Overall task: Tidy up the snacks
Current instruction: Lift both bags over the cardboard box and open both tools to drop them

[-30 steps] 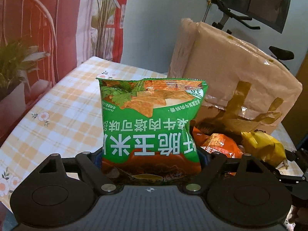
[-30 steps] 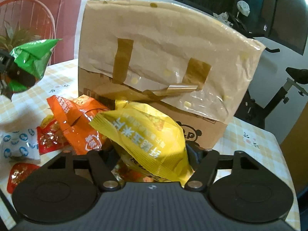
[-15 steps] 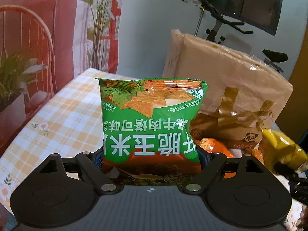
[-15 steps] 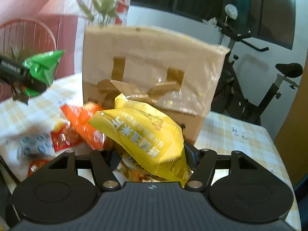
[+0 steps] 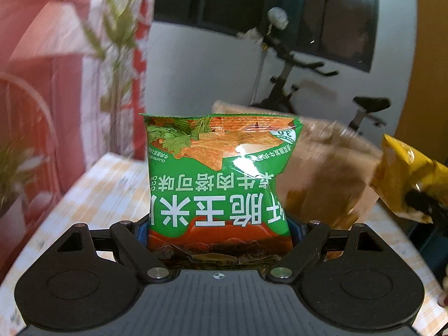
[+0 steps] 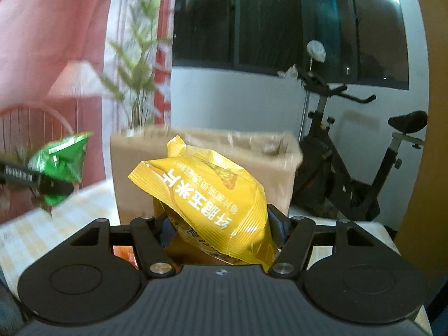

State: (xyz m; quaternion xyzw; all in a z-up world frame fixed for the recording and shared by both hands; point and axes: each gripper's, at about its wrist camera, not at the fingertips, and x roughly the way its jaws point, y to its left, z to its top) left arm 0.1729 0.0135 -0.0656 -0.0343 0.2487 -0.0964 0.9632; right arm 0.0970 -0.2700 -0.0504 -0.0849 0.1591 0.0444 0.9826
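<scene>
My left gripper (image 5: 219, 232) is shut on a green chip bag (image 5: 221, 173) and holds it upright, high above the checked table (image 5: 106, 196). My right gripper (image 6: 221, 226) is shut on a yellow chip bag (image 6: 212, 196), also lifted. The brown paper bag (image 6: 201, 154) stands on the table behind both; it also shows in the left wrist view (image 5: 327, 173). The green bag shows at the left of the right wrist view (image 6: 60, 165), the yellow bag at the right of the left wrist view (image 5: 406, 179). Both views are blurred.
An exercise bike (image 6: 350, 168) stands behind the table at the right. A tall plant (image 6: 137, 84) and a red curtain (image 6: 47, 50) are at the back left. A bit of orange snack wrapper (image 6: 123, 252) shows below my right gripper.
Both grippers have risen with their bags; the table and loose snacks dropped out of view, and the paper bag sits lower in both views.
</scene>
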